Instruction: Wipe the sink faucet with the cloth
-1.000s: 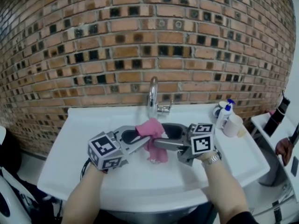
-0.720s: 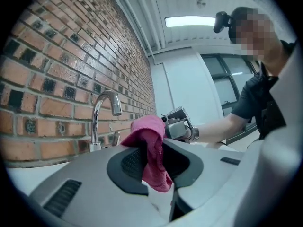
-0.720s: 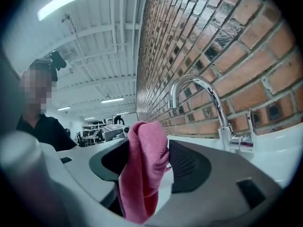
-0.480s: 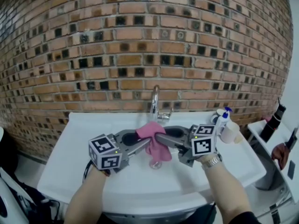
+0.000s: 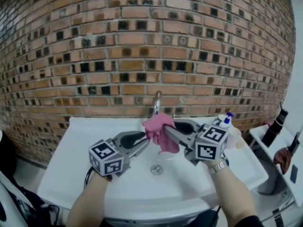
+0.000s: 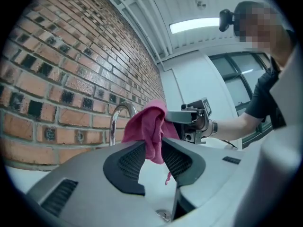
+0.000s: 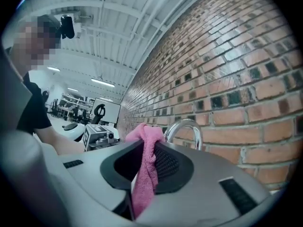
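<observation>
- Right now I am holding my right gripper (image 5: 168, 126) level. Its jaws have just been closing and are pinching the pink cloth (image 5: 160, 130) near its top, while the rest is hanging down below them.
- My left gripper (image 5: 146, 142) is pointing in from the other side, its tips just beside the right one's. Its jaws have just been opening and are standing wide. A fold of the cloth is dangling between them, and the pads are not pressing on it.
- Just behind both sets of jaws the chrome faucet (image 5: 156, 100) is arching up. The cloth is bunching in front of its spout, and I cannot tell whether the two are touching.
- Below the grippers the white sink (image 5: 85, 145) is spreading out, with its drain (image 5: 156, 169) lying under the hanging cloth.
- Beyond the faucet a brick wall (image 5: 142, 41) is filling the whole background.
- Off past my right gripper a pump bottle (image 5: 226, 120) is standing on the sink's rim by the wall.
- Overhead, a ribbed white ceiling (image 6: 156, 4) is carrying a glowing strip light (image 6: 199, 25).
</observation>
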Motion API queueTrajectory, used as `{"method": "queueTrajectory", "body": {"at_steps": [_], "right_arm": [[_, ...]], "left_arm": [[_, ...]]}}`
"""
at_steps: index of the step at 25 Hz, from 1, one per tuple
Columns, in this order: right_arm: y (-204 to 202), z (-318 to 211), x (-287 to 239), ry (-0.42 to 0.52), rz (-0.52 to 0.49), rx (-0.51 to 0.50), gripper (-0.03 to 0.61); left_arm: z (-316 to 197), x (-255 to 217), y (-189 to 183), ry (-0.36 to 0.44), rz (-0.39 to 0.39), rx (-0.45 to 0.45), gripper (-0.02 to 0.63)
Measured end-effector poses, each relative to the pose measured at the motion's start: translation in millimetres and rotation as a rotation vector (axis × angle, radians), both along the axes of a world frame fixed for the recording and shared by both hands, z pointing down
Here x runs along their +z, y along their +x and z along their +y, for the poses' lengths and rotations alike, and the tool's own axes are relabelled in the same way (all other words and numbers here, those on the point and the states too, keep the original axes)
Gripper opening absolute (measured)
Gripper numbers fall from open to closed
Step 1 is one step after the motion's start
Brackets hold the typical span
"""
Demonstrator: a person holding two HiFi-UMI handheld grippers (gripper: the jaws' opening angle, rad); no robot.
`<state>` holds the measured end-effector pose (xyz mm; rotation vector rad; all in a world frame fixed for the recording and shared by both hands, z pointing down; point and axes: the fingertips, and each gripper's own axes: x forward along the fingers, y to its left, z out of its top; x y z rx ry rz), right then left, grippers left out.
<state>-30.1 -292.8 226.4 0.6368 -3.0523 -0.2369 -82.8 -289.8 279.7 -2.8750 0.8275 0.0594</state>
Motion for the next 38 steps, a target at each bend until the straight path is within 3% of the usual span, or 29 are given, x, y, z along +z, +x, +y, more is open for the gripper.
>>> {"method": "queueTrajectory", "body": {"at_steps": [8,13,20,31,38], "right_arm": [[5,-22,-34,0.130,-0.059,0.183,0.064],[-3,-46,-44,0.147,-0.046,0.311,0.063],[-5,-66,-62,0.168,-0.061,0.409,0.058],[6,-107,-77,0.121,-0.096,0.531,0.055],[13,-134,-73,0.088,-0.081,0.608,0.052]], "left_arm": [[-11,10,-2,0.034,-0.063,-0.107,0.118],[-16,10,-7,0.044,-0.067,-0.149,0.118],[-14,2,-7,0.068,-0.052,-0.169,0.118],[-17,-3,-12,0.092,-0.047,-0.194,0.118],[-17,2,-11,0.066,-0.078,-0.212,0.118]]}}
